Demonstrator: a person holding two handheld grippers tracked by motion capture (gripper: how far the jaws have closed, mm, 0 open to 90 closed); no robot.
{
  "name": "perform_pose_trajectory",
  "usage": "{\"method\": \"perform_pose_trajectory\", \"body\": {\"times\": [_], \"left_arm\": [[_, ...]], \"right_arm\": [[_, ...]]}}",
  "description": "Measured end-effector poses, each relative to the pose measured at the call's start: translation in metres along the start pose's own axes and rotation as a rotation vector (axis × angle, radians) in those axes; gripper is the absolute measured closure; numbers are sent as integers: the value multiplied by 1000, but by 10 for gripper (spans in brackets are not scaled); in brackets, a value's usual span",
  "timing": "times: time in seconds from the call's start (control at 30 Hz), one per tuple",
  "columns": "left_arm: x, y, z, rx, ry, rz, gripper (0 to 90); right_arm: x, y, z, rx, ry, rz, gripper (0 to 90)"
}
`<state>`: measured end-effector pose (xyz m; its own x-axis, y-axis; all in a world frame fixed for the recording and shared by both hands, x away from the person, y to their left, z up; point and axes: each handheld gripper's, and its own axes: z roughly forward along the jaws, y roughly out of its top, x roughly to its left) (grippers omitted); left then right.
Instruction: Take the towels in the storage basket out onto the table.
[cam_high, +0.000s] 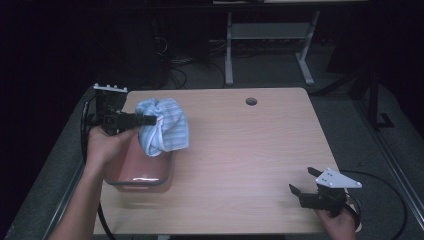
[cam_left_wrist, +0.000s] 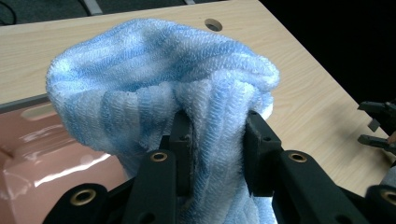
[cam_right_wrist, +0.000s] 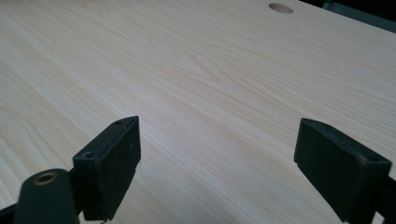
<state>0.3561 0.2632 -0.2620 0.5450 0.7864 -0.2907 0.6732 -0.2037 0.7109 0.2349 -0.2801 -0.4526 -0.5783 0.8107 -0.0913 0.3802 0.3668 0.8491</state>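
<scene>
A blue-and-white striped towel (cam_high: 165, 126) hangs bunched above the far end of a pink tray (cam_high: 142, 172) at the table's left. My left gripper (cam_high: 150, 120) is shut on the towel (cam_left_wrist: 163, 88), its jaws pinching a fold of the cloth between them (cam_left_wrist: 217, 144). The pink tray (cam_left_wrist: 42, 154) lies below and to the left in the left gripper view. Near the table's front right corner my right gripper (cam_high: 302, 181) is open with nothing between its jaws, hovering over bare wood (cam_right_wrist: 217, 154).
The light wooden table (cam_high: 250, 150) has a round cable hole (cam_high: 251, 101) near its far edge. The hole (cam_right_wrist: 281, 8) sits far ahead of the right gripper. A desk frame and cables stand on the dark floor behind.
</scene>
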Motion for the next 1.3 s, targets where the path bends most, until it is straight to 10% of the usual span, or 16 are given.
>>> {"method": "perform_pose_trajectory", "body": {"times": [1.3], "left_arm": [[-46,24,49,56,-69,76,679]], "right_arm": [[-1,2,-2,0,-6,7,142]]}}
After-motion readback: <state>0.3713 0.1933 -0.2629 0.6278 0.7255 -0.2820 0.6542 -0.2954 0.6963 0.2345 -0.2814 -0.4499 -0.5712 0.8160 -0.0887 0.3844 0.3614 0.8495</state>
